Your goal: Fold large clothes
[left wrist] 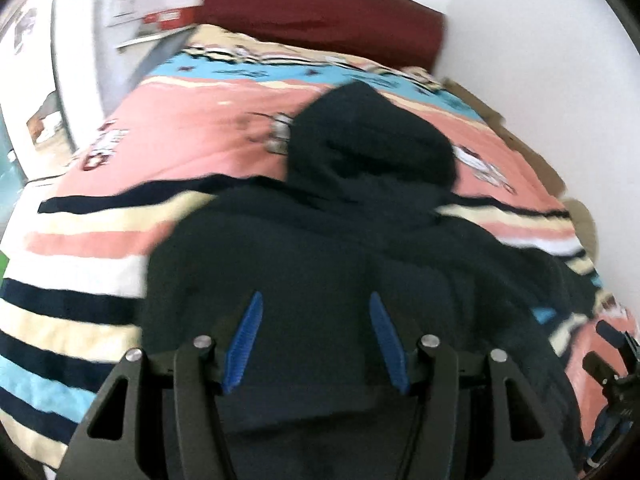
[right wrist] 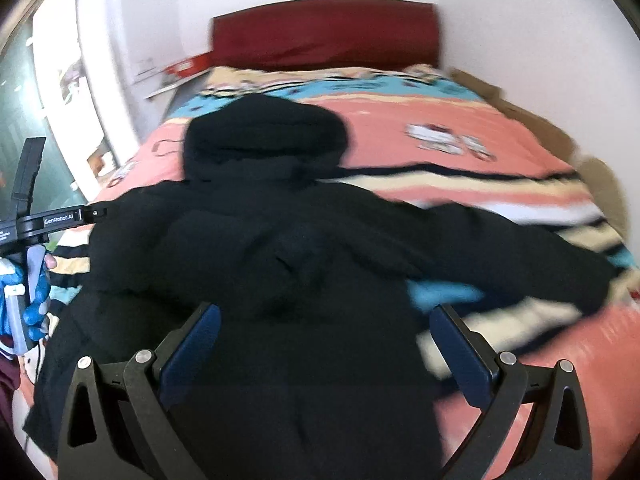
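Observation:
A black hoodie lies spread on the bed, hood pointing toward the headboard; it also shows in the right wrist view. One sleeve stretches right. My left gripper hovers over the hoodie's lower body, jaws open, blue pads apart and empty. My right gripper is open wide above the hoodie's lower right part, nothing between its fingers. The left gripper's body shows at the left edge of the right wrist view, held by a blue-gloved hand.
The bed is covered by a striped pink, blue, cream and navy quilt. A dark red headboard stands against the white wall. A nightstand with a red box is at the far left. Cardboard lines the bed's right side.

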A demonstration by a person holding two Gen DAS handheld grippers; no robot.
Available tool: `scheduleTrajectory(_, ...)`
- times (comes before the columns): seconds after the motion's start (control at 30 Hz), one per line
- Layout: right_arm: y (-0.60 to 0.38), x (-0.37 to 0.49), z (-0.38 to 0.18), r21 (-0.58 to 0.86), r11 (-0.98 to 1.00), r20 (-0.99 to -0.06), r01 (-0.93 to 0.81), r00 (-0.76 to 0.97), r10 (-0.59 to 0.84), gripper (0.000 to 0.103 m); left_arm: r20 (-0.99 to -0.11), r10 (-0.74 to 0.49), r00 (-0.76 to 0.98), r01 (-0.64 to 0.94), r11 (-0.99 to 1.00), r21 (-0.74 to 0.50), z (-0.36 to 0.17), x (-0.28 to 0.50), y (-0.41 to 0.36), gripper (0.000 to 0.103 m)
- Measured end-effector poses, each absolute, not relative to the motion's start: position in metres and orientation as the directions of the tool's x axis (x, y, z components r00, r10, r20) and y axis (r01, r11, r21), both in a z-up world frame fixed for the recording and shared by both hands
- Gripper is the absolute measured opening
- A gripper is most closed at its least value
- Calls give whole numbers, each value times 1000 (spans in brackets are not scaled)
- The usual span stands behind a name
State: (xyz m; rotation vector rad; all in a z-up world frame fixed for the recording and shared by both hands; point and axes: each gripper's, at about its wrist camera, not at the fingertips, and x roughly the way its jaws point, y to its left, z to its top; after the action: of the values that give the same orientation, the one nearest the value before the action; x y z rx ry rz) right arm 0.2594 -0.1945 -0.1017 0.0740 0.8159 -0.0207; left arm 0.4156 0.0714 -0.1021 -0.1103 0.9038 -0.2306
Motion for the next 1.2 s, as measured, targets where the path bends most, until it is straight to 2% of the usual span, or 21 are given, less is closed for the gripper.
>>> scheduleTrajectory(0.2, -135, 351, -129, 110, 993, -742, -48, 661, 114, 102, -791, -175, 586, 97, 984, -146, -139, 447, 97, 54)
scheduleTrajectory(0.4, -128, 398, -189, 85, 996, -818, -17, 570, 79, 102, -815, -149, 560, 133, 987, -90, -197, 449, 81, 57)
scheduleTrajectory(0.47, -136, 405, -212, 81, 997, -850, 8, 523, 65, 102, -814, -176, 553, 151, 982, -110, -205, 449, 77, 59)
scheduleTrajectory(0.57, -158, 410, -233, 149, 987, -862, 54, 497, 103, 102, -820, -186, 541, 139, 982, -131, -210, 455, 76, 61)
scheduleTrajectory(0.7, -157, 413, -233, 133, 990, -870, 40, 483, 97, 102, -831, -138, 538, 129, 988, -81, -198, 449, 68, 60)
scheduleTrajectory(0.83, -169, 393, -209, 136, 990, -849, 46, 520, 92, 101, -774, -205, 599, 160, 978, -135, -169, 422, 58, 60)
scheduleTrajectory(1.03, -185, 376, -223, 150, 985, -881, 89, 463, 92, 101, -837, -102, 537, 196, 981, 6, -196, 418, 19, 63)
scheduleTrajectory(1.2, -200, 362, -210, 195, 975, -869, 108, 480, 121, 101, -834, -139, 533, 151, 986, -68, -186, 415, 36, 63)
